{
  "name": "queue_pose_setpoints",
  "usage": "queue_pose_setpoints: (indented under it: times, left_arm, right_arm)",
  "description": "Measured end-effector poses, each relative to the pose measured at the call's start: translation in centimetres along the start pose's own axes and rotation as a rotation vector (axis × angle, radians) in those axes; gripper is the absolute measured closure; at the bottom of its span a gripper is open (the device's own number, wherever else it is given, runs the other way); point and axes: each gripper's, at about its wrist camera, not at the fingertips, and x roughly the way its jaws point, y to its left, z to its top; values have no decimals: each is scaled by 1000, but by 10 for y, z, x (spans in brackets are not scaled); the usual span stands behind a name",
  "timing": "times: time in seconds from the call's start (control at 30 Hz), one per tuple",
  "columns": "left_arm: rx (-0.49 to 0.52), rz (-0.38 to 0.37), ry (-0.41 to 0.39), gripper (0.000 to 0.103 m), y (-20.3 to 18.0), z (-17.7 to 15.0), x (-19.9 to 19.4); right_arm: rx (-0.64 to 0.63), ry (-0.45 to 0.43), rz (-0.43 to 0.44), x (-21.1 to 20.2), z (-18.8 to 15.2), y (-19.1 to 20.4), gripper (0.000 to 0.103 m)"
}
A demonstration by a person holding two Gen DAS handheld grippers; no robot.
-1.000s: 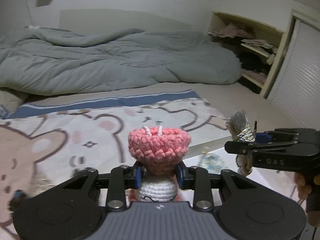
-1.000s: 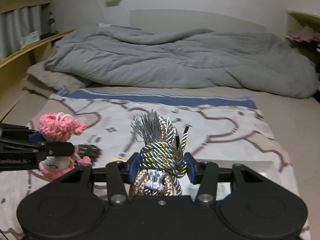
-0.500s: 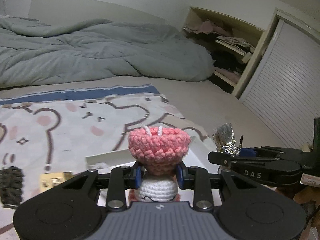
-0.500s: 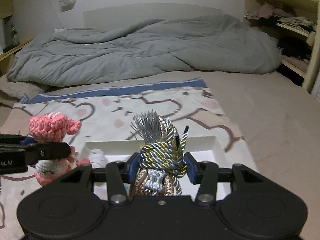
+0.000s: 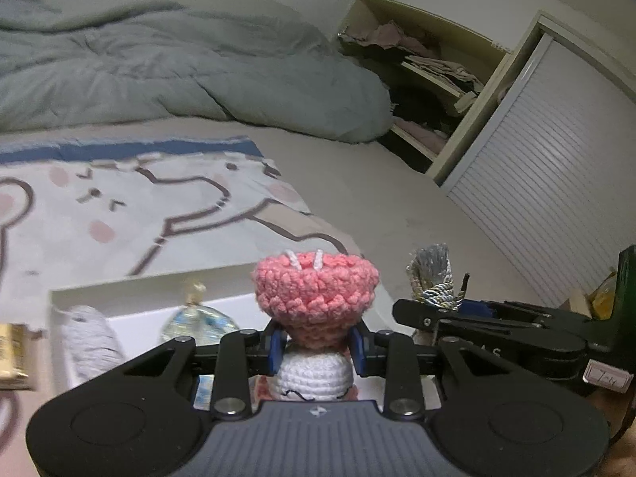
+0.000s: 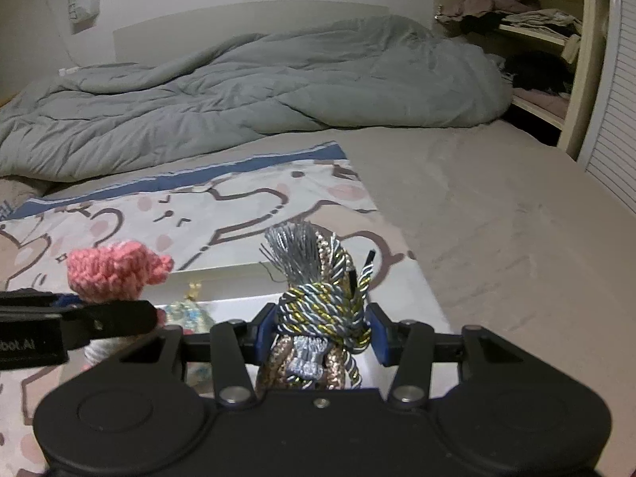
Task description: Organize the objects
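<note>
In the left wrist view, my left gripper [image 5: 316, 351] is clamped on the crochet doll [image 5: 315, 298] at its narrow waist. The doll's long axis runs straight ahead along the fingers, pink end pointing away from me, white end back toward the gripper body. The white tray [image 5: 151, 292] lies just beyond and below, already holding a glass ornament [image 5: 196, 322] and a pale bundle [image 5: 89, 342]. My right gripper [image 5: 441, 318] sits close on the right, level with mine.

In the right wrist view, the right gripper [image 6: 320, 332] is clamped on the cord tassel [image 6: 318, 298], fringe pointing forward and up, its long axis along the fingers. The tray [image 6: 421, 298] is directly ahead and beneath. I judge both hands equally near; each load needs lowering forward into the tray.
</note>
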Motion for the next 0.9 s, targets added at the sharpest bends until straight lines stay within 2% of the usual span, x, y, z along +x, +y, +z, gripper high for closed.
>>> queue_pose_setpoints:
  times: [0.27,0.47,0.63,0.8,0.9]
  left_arm:
    - [-94,-84,79,69,9,-12,51]
    - [-144,-113,117,69,20,-21,84]
    - [-132,-45,134,71,30,-18,106]
    - [-182,-2,106,71,47,-12,106]
    - [-179,53,69,71,53,-9,101]
  right_arm:
    - [1,32,-21,17,-4,-10,54]
    - [16,61,-45,28,-5,-17,54]
    - [12,93,-35,40,-11,-21,54]
    - [-9,94,-16,49,-15,-19,54]
    - [-27,84,4,54,-15,-14,54]
